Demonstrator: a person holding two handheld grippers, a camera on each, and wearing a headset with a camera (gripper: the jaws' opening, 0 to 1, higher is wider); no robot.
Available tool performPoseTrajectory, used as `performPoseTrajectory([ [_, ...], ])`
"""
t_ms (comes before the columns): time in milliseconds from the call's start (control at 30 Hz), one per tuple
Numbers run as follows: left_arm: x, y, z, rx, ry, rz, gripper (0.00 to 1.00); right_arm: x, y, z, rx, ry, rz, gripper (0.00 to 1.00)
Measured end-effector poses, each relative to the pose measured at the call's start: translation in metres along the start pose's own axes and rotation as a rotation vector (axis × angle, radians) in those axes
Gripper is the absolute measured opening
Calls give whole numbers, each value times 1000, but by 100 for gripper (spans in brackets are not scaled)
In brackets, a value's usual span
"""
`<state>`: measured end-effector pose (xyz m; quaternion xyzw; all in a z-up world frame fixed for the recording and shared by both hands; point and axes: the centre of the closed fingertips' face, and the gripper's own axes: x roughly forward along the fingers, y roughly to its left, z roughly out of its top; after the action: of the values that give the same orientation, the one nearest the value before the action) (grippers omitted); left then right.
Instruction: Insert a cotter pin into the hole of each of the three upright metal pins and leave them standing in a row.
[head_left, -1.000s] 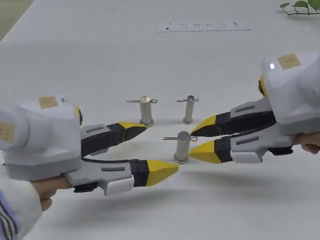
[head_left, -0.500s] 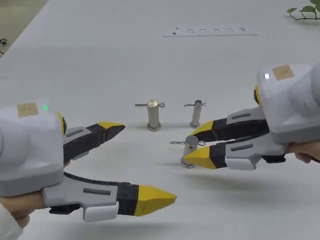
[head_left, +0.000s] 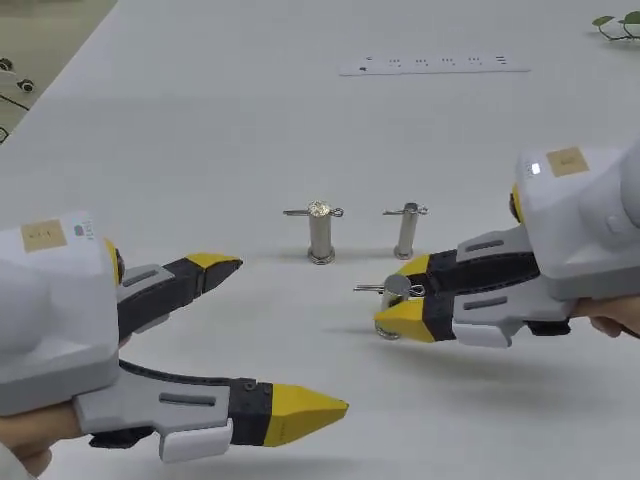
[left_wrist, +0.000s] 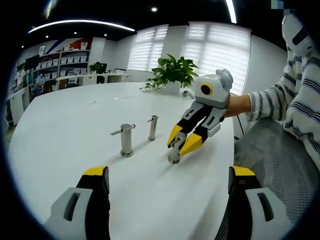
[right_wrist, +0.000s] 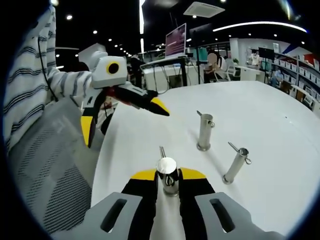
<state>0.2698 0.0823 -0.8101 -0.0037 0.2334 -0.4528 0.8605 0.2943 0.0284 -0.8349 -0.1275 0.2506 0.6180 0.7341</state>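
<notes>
Right tool (head_left: 393, 292) closed on the nearest pin (head_left: 397, 286); left tool (head_left: 288, 335) wide open.

On the white desk (head_left: 200, 150) the nearest pin stands upright between my right jaws, which press it from both sides just under its top. Its cotter pin (head_left: 370, 289) goes through the head and sticks out toward 9 o'clock in the head view. Behind it, apart from it, stand the right rear pin (head_left: 406, 235) at 12 o'clock and the left rear pin (head_left: 320, 238) at about 10 o'clock. Both are upright, each with a cotter pin through the top. My left tool hangs at 8 o'clock from the gripped pin, well apart, its jaws far from each other and touching no pin.
</notes>
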Motion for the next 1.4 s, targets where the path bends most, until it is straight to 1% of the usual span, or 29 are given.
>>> performPoseTrajectory([
  [300,1,-2,-1,-8,5,1,99,0,1,0,-20,-4,10,16],
  [433,2,-1,-1,-5,9,1,99,-1,3,-1,-74,10,15,15],
  [533,3,2,-3,-13,25,22,99,-2,3,0,-90,25,15,14],
  [600,3,2,-3,-5,24,23,99,-2,2,0,-98,29,15,14],
  [767,3,1,0,-5,19,25,99,-8,-2,-1,-88,28,11,13],
  [800,2,1,-1,-5,22,27,99,-12,-4,0,-79,21,9,13],
  [933,1,1,-2,-9,22,31,99,-27,-11,1,-89,17,5,13],
  [1100,0,-2,-6,-23,35,22,99,-48,-27,-2,-100,24,-2,13],
  [1200,-1,-4,-6,-26,31,20,99,-60,-37,-5,-122,34,2,13],
  [1300,0,-6,-7,-26,33,20,99,-67,-46,-8,-123,40,-3,13],
  [1400,-1,-7,-8,-29,37,22,99,-72,-56,-9,-102,27,-15,13],
])
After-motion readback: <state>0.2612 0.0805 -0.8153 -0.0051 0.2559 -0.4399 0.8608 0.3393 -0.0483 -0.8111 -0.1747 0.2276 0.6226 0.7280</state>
